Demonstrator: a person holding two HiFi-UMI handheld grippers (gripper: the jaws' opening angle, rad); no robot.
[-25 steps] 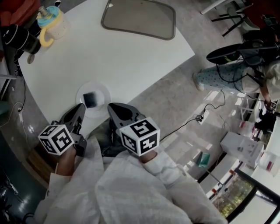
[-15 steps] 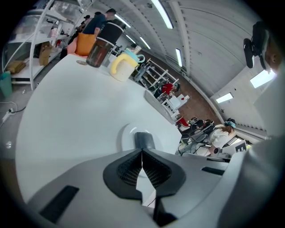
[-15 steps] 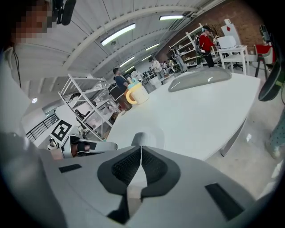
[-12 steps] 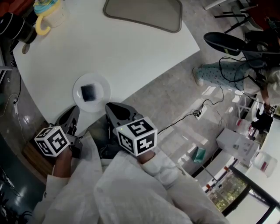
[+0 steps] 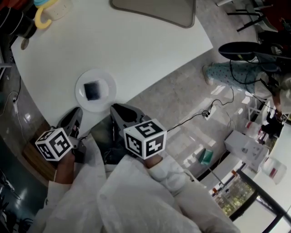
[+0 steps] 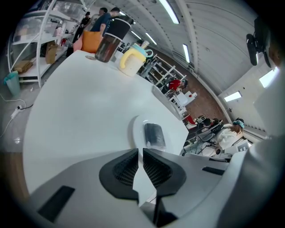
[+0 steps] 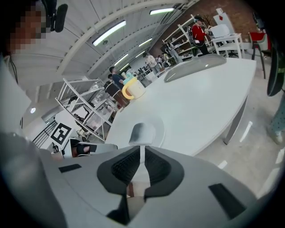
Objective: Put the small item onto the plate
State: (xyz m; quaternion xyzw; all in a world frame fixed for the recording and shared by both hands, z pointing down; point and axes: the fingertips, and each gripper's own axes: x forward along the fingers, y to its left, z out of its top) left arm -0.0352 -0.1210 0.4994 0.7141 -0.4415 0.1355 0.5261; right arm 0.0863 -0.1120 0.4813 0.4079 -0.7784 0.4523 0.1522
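Observation:
A small dark rectangular item lies flat on a round white plate near the front edge of the white table. The left gripper view shows the item on the plate just beyond the jaws. In the right gripper view the item looks grey on the plate. My left gripper is shut and empty, held below the plate at the table's edge. My right gripper is likewise shut and empty, just below the plate's right side.
A grey tray lies at the table's far edge. A cream mug with a yellow handle and a dark container stand at the far left. An office chair, cables and a person's legs are on the floor to the right.
The plate has slid up and left in the head view. Both grippers have dropped back slightly from the plate, still shut. The item stays on the plate.

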